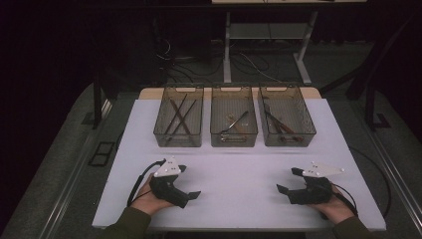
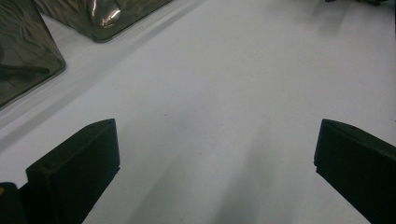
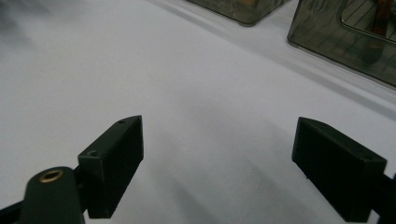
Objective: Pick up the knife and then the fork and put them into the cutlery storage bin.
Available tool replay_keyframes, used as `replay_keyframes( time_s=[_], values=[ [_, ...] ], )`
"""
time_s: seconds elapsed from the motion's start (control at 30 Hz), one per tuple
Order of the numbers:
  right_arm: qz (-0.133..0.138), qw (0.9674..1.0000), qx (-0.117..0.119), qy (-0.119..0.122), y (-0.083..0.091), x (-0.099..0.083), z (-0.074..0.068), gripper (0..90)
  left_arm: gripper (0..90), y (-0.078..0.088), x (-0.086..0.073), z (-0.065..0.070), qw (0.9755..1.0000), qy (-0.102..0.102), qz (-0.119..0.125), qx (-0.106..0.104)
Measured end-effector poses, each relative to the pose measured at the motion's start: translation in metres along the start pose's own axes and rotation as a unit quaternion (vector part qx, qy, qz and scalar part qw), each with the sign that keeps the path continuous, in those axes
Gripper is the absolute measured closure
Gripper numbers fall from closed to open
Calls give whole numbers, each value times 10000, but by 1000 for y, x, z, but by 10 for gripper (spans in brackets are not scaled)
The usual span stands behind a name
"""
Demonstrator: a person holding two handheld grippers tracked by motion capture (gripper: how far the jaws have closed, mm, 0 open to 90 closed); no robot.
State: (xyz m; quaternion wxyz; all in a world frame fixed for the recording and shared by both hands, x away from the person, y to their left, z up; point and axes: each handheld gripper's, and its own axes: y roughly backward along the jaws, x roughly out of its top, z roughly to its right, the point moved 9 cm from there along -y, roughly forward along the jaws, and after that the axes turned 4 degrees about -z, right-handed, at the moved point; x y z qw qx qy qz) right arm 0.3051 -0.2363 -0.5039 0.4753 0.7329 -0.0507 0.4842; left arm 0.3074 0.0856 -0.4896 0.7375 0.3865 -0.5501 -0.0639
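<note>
Both grippers, left gripper (image 1: 191, 195) and right gripper (image 1: 281, 189), are resting wide open and empty on the white table (image 1: 239, 174), well short of the three bins (image 1: 234, 142), whose utensils (image 1: 234, 124) are looking light, stiff, slippery, so mid-handle grabs.

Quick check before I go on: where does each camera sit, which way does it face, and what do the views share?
High view: above the near table edge, looking forward and down at three bins; both hands hold the left tongs and right tongs.
Left gripper view: rides the left tongs, faces the white table between open jaws.
Right gripper view: rides the right tongs, same, jaws open.
Shared: the table and the middle bin.
</note>
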Motion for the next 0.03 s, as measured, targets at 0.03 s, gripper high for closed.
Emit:
replay_keyframes(
  time_s=[0.03],
  values=[
    [4,10000,2,7,0,0,0,162,0,0,0,0,10000,0,0,0]
  ],
)
